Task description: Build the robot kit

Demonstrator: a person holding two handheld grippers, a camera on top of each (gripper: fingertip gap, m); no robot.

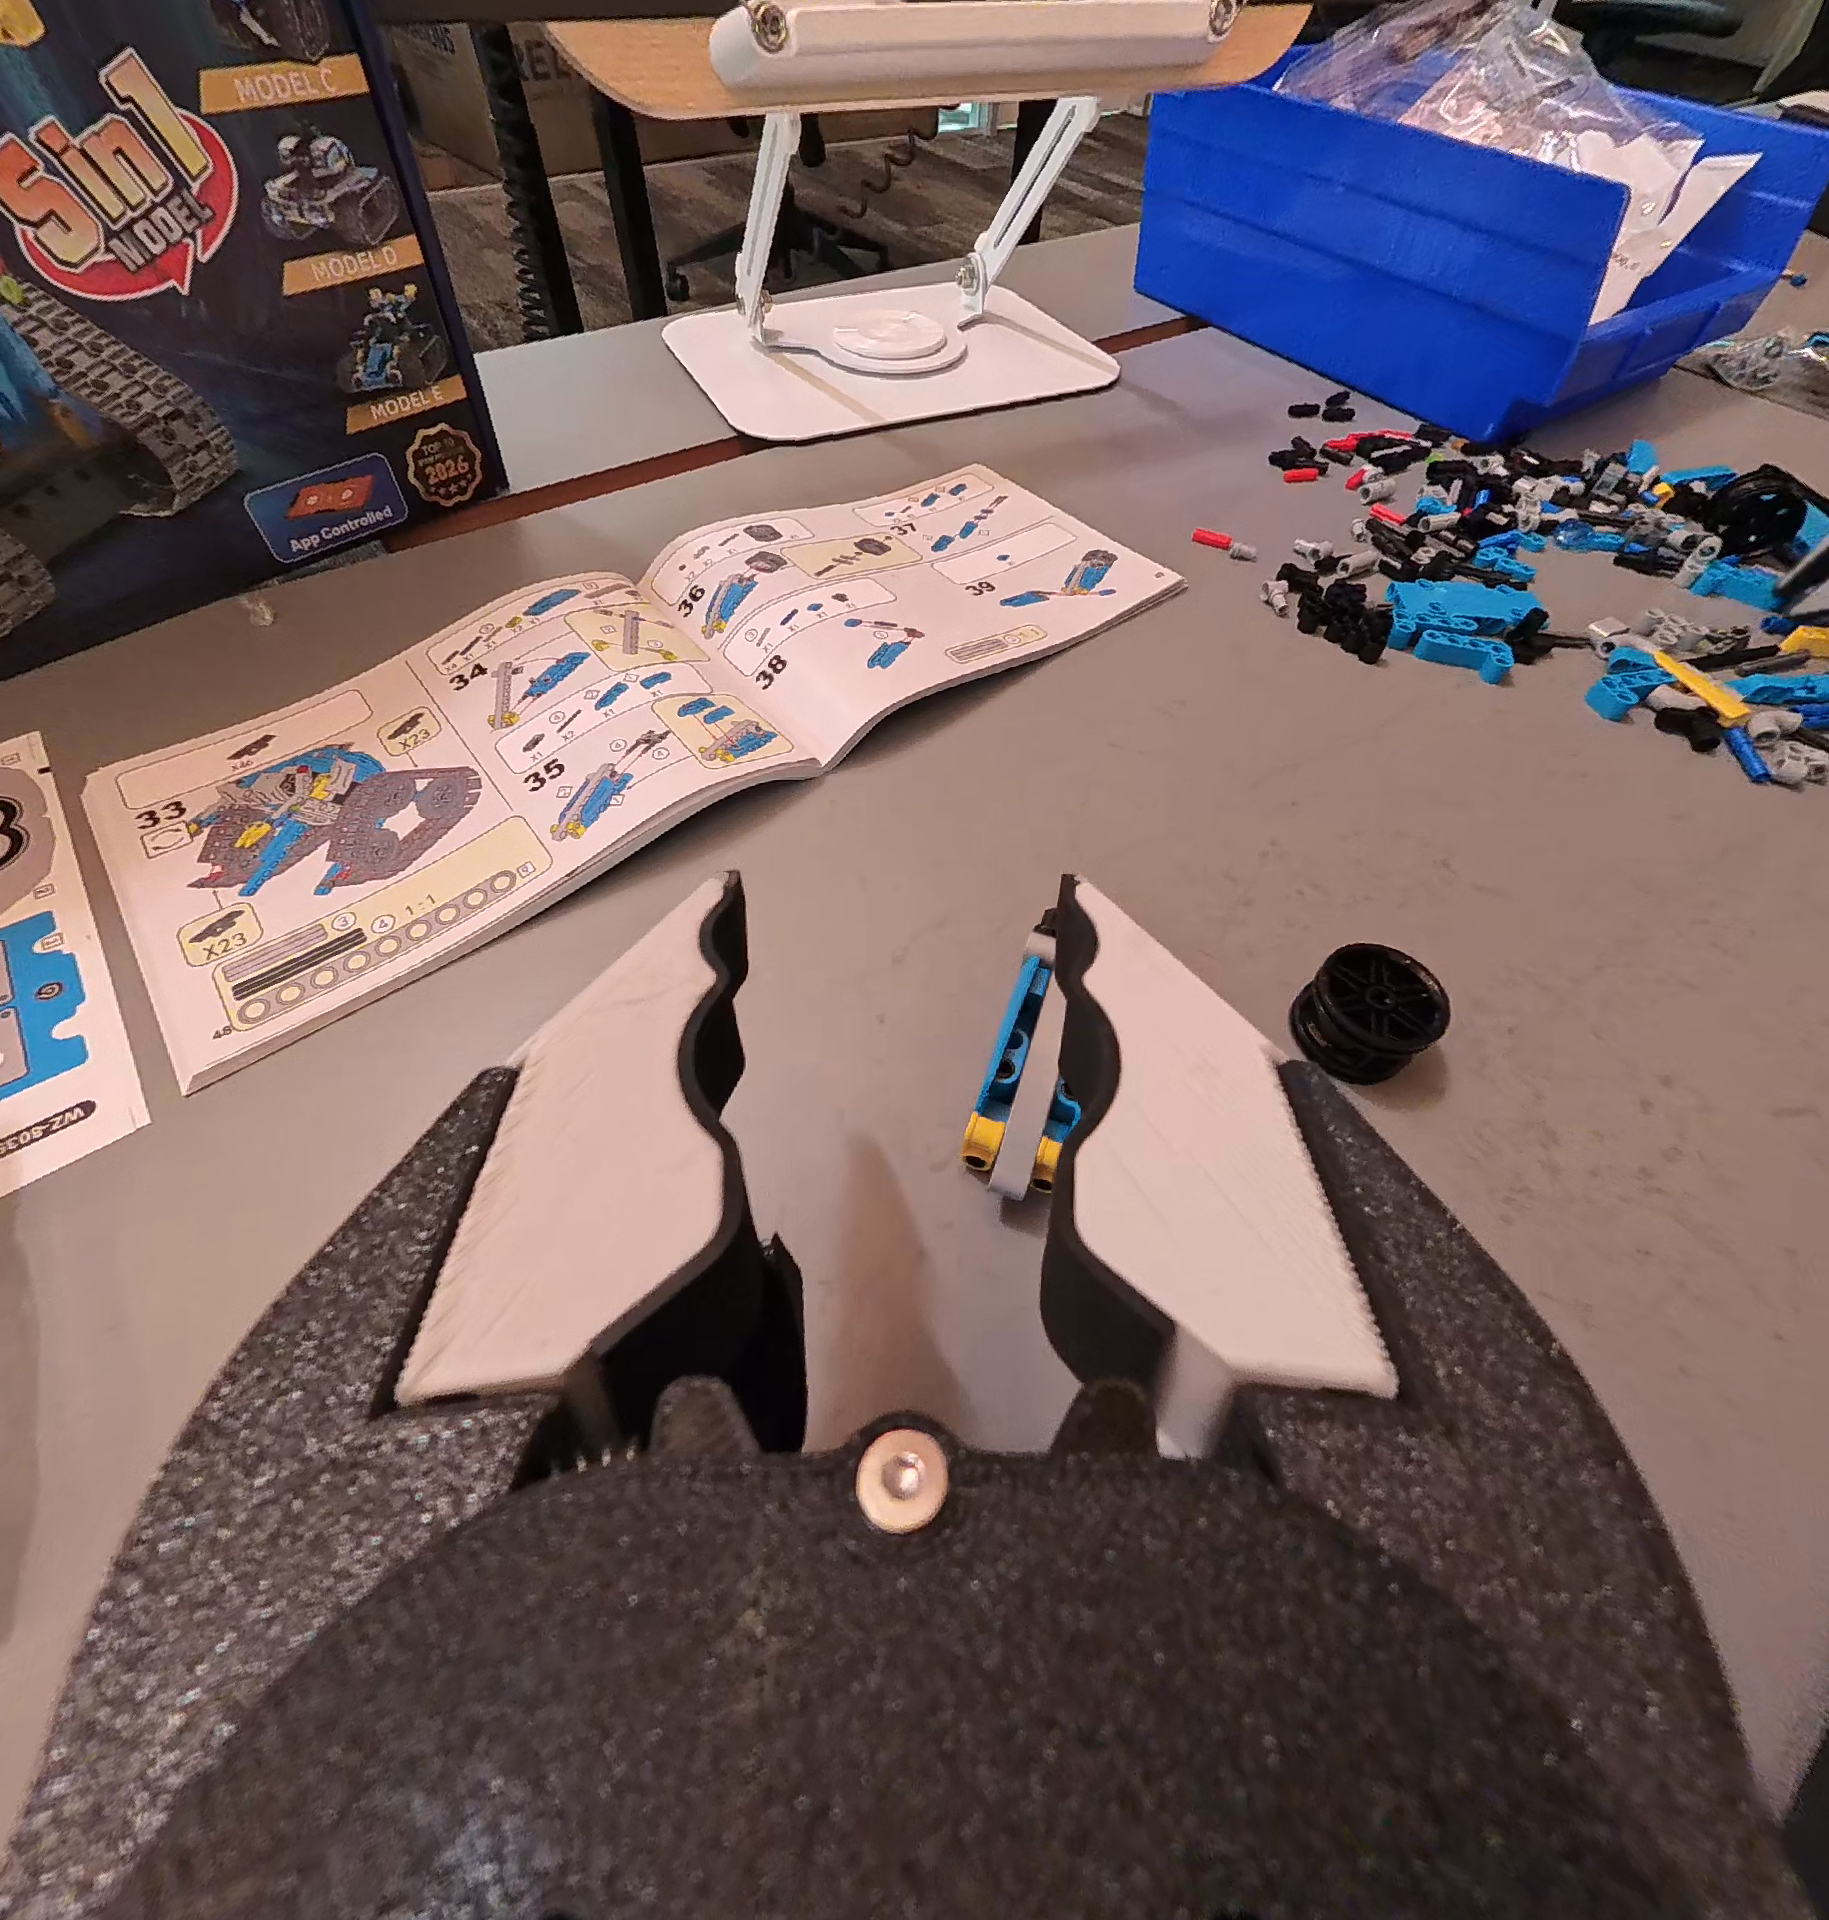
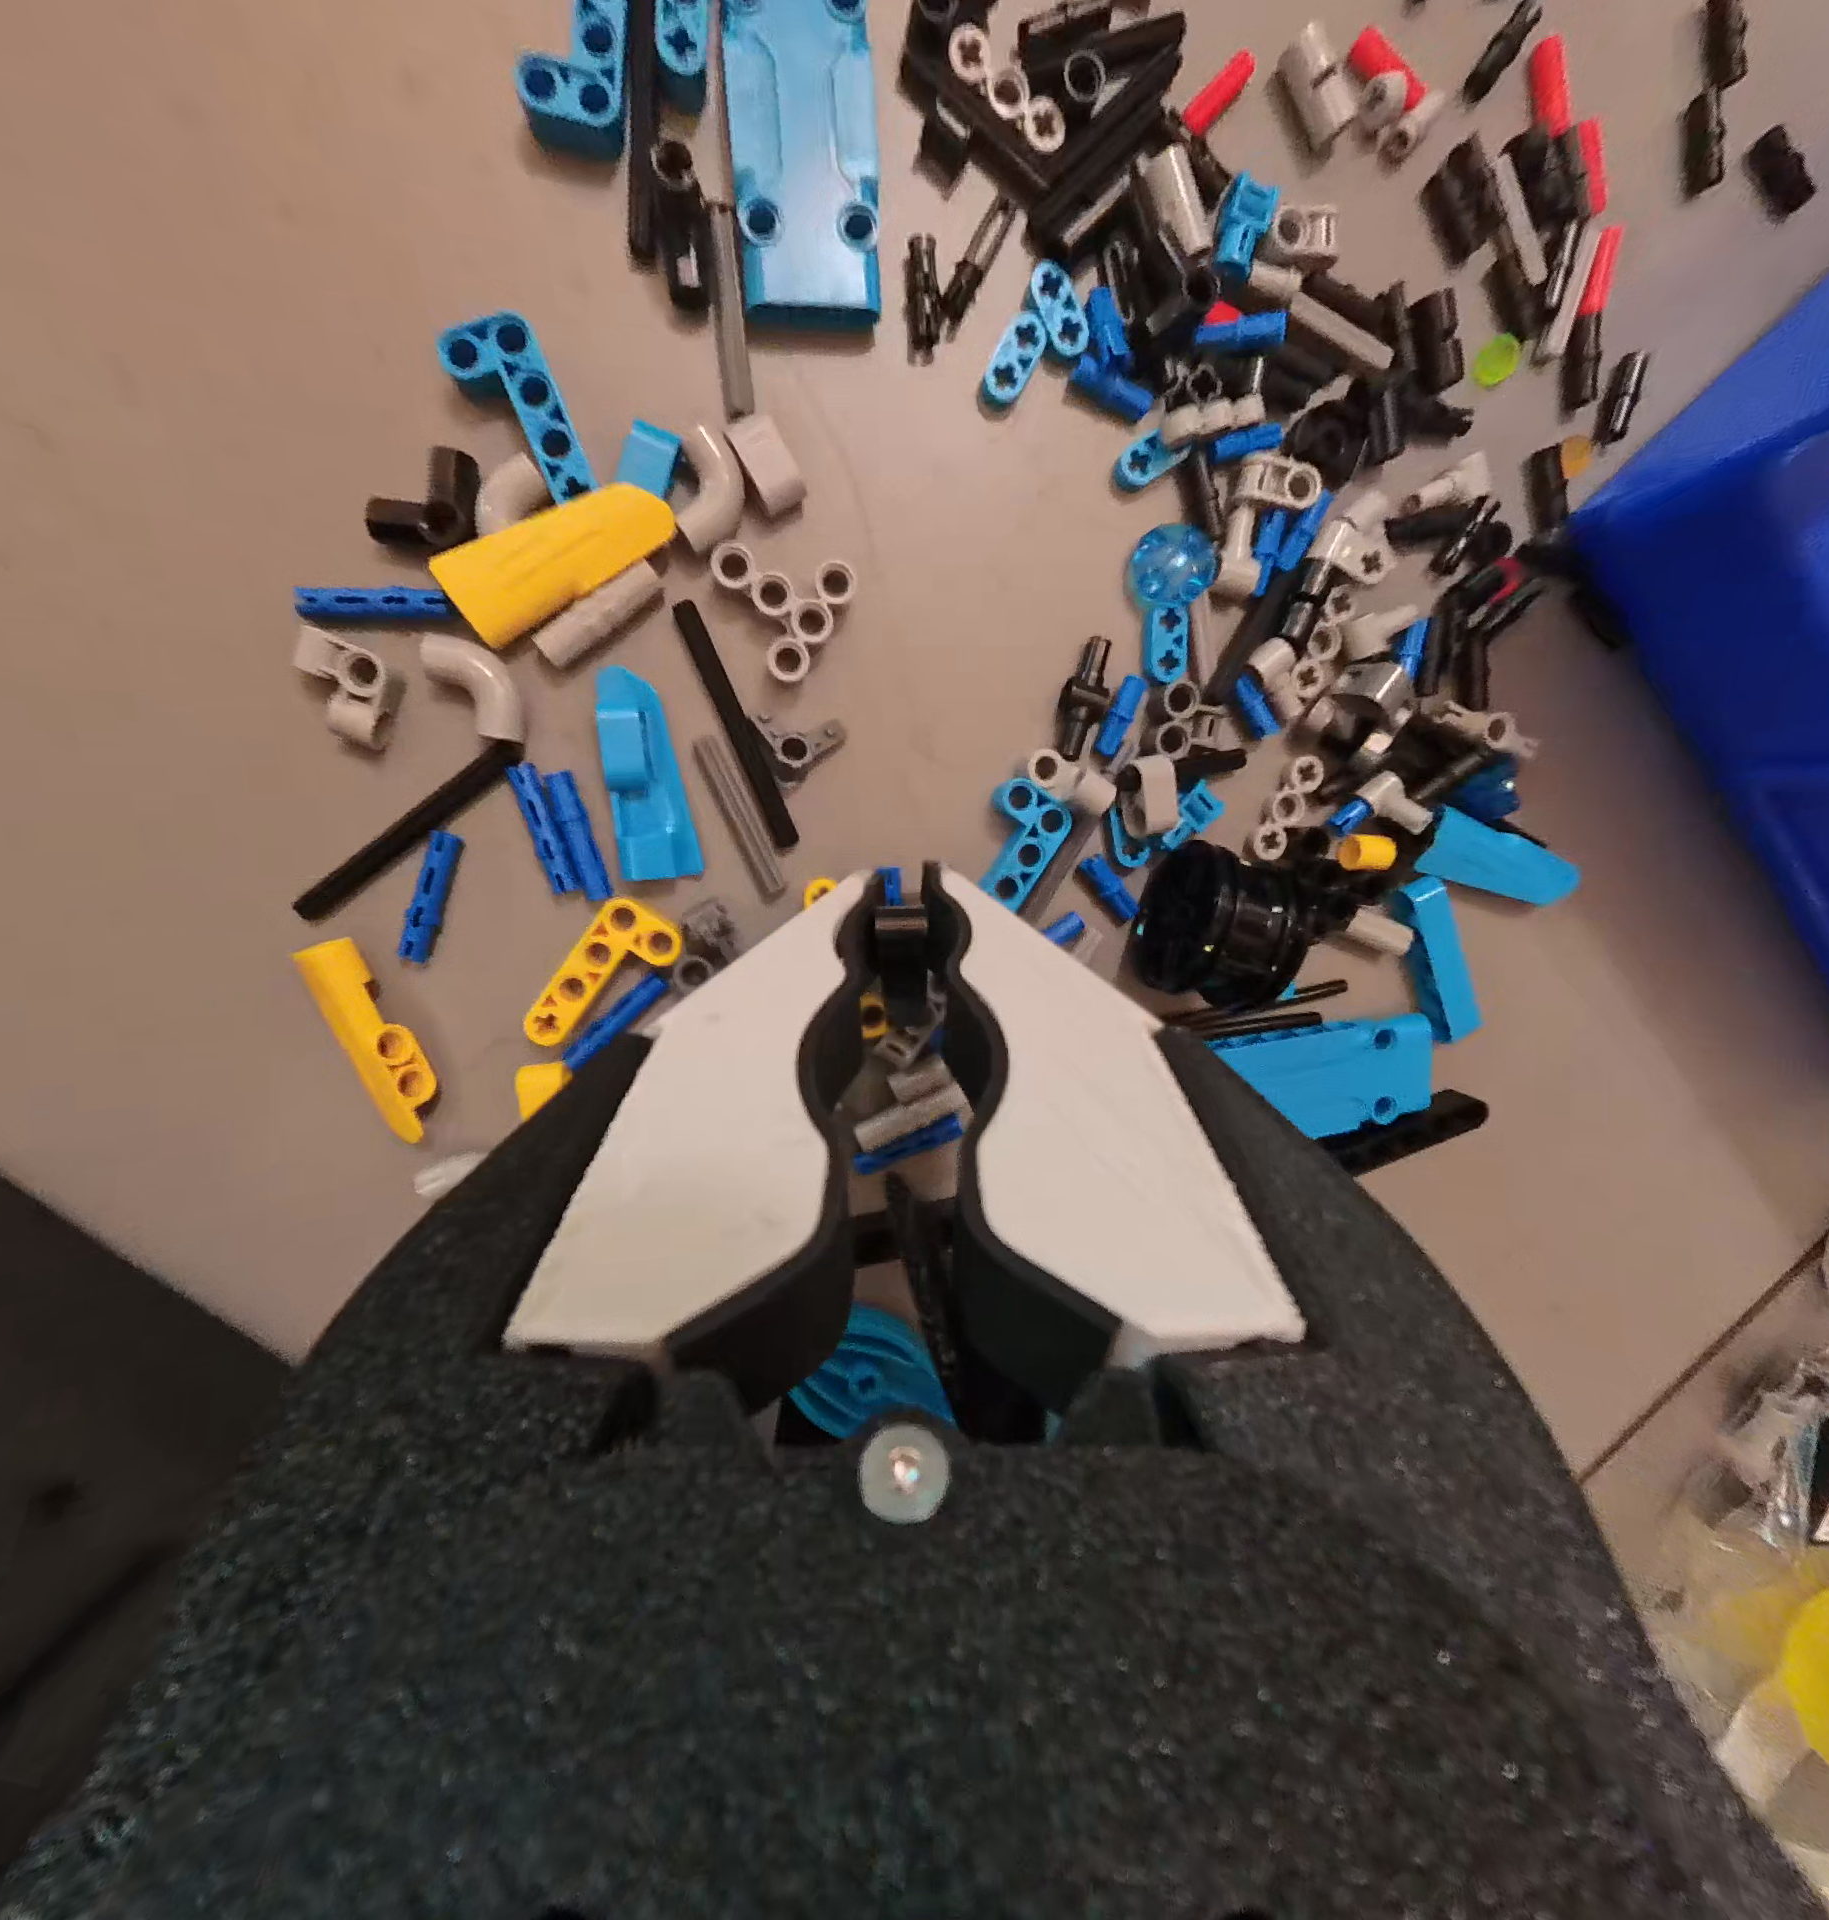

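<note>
Right tool (image 2: 905, 899) downward, clamping black connector (image 2: 897, 935)

Even, fairly bright overhead room light was seen in both views. A soft shadow was cast on the desk (image 1: 1305, 790) between the left tool's (image 1: 897, 883) fingers. Strong wide-angle bending was noted at the edges, and the near tool bodies were blurred.

Grey table (image 1: 1305, 831): booklet (image 1: 536, 727), loose bricks (image 2: 1253, 468)
</note>
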